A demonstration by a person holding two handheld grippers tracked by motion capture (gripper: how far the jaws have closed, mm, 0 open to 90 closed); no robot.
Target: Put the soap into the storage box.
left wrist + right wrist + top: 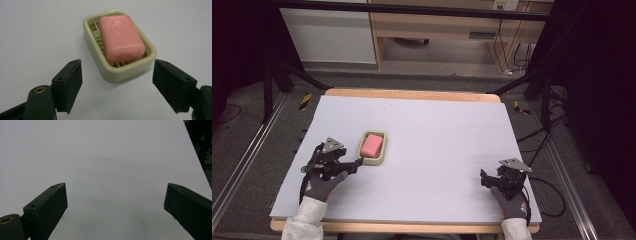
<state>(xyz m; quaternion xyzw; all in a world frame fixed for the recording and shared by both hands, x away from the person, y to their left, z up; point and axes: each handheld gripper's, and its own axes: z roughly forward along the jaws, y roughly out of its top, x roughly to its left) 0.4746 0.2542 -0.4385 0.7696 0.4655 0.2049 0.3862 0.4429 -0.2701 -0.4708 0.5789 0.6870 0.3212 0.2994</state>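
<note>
- A pale lilac-white table (437, 150) with a wooden edge at its near and far sides fills the middle of the high view; grey floor, metal rails and dark frame legs lie around it; a wooden desk stands beyond.
- A cream soap dish (373, 148) sits on the table's left half, nearer the left edge than the middle; in the left gripper view the soap dish (122, 72) shows rounded corners and a slatted floor.
- A pink bar of soap (372, 144) lies inside the dish; in the left gripper view the soap (121, 37) rests flat on the slats, tilted a little against the dish's long axis, with a faint oval stamp on its top face.
- The left gripper (357, 162) is held by a grey-gloved hand (323, 184) with a white sleeve; it points toward the near corner of the dish, its tip just beside the rim, and whether it touches I cannot tell from above.
- In the left gripper view the left gripper (117, 75) is released, its jaws spread wide; the dish's near end lies between the two pads but ahead of them, apart from both.
- The right gripper (483, 178) rests at the table's right near corner, well apart from the dish, held by the other gloved hand (511, 202); a grey three-cornered plate sits on its top.
- In the right gripper view the right gripper (116, 202) is likewise released, jaws wide apart; bare table surface lies between them, with dark floor at the upper right corner.
</note>
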